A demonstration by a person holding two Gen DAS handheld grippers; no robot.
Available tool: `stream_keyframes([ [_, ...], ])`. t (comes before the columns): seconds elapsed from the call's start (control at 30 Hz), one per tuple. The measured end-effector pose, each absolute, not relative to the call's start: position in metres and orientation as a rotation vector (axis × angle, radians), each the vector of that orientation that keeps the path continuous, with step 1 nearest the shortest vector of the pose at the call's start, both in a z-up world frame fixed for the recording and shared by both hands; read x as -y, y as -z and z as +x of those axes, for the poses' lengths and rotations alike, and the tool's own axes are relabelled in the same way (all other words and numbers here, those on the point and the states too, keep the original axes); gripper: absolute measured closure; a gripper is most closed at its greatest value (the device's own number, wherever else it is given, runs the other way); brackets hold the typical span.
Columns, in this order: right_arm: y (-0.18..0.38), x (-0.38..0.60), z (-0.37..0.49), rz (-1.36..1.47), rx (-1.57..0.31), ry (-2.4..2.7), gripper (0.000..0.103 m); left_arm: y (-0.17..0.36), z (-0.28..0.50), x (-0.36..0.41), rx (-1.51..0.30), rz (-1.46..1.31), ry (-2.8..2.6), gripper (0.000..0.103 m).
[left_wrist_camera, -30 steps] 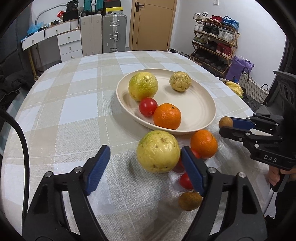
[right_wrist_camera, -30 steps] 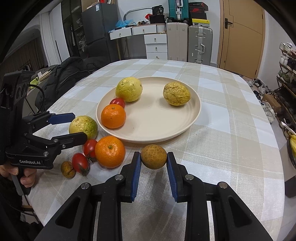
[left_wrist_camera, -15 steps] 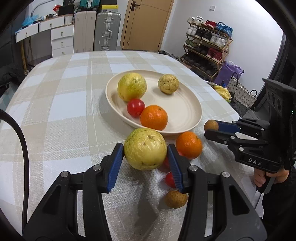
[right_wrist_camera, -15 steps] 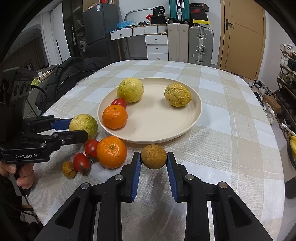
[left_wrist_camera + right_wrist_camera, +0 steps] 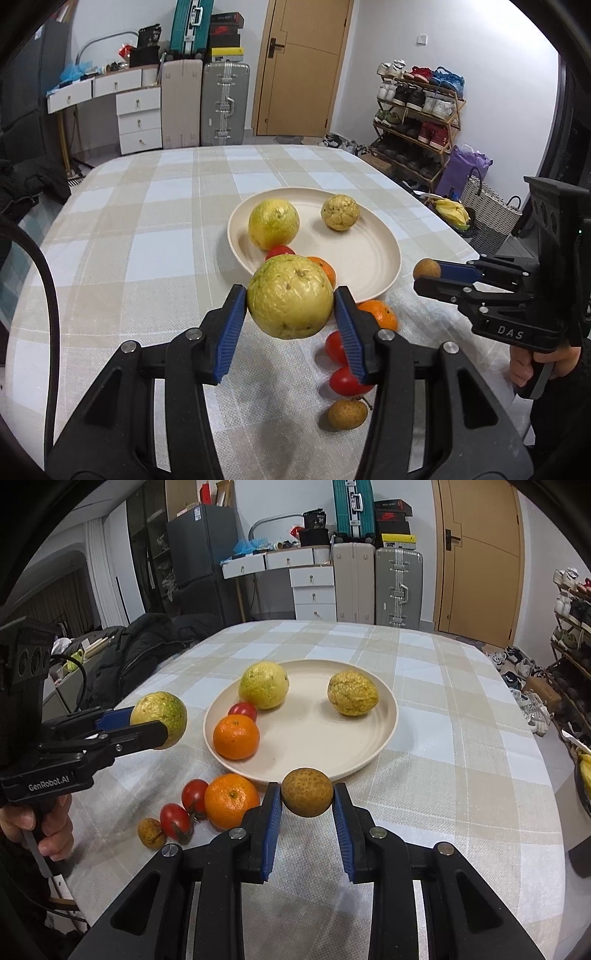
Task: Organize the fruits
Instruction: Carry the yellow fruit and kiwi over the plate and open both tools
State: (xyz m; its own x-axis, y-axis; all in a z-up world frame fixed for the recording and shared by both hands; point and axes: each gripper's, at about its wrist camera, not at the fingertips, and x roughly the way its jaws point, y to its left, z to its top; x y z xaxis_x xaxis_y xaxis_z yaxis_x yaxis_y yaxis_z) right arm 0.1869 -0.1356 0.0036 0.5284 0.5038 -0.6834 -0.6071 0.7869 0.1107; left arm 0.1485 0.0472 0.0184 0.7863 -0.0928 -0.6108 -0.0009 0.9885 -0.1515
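1. We see the checked table [image 5: 155, 229], with the cream plate [image 5: 317, 746] resting on it.
2. We find our left gripper [image 5: 290, 321] clamped on the big yellow-green guava [image 5: 290, 297], which sits squarely between the 2 blue pads, clear of the cloth. The jaws have just been closing onto it.
3. Our right gripper [image 5: 306, 812] pinches the small brown longan [image 5: 307, 792] at its fingertips, just beside the plate's near rim.
4. On the plate we count 4 fruits: a yellow guava [image 5: 263, 685], a wrinkled yellow fruit [image 5: 352, 698], an orange [image 5: 236, 737] and a tomato [image 5: 243, 710].
5. On the cloth near the plate lie 1 orange [image 5: 231, 800], 2 tomatoes [image 5: 176, 821] and 1 longan [image 5: 150, 833].
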Motion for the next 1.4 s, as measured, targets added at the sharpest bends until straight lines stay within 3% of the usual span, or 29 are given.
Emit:
stream_keyframes([
  [0.7, -0.012, 0.134, 0.196, -0.065, -0.714, -0.688, 0.074, -0.035, 0.155, -0.028, -0.603, -0.103, 0.006, 0.057],
  [1.4, -0.003, 0.149, 0.252, -0.028, -0.796, -0.627, 0.074, -0.012, 0.247, 0.004, -0.715, -0.124, 0.027, 0.057],
])
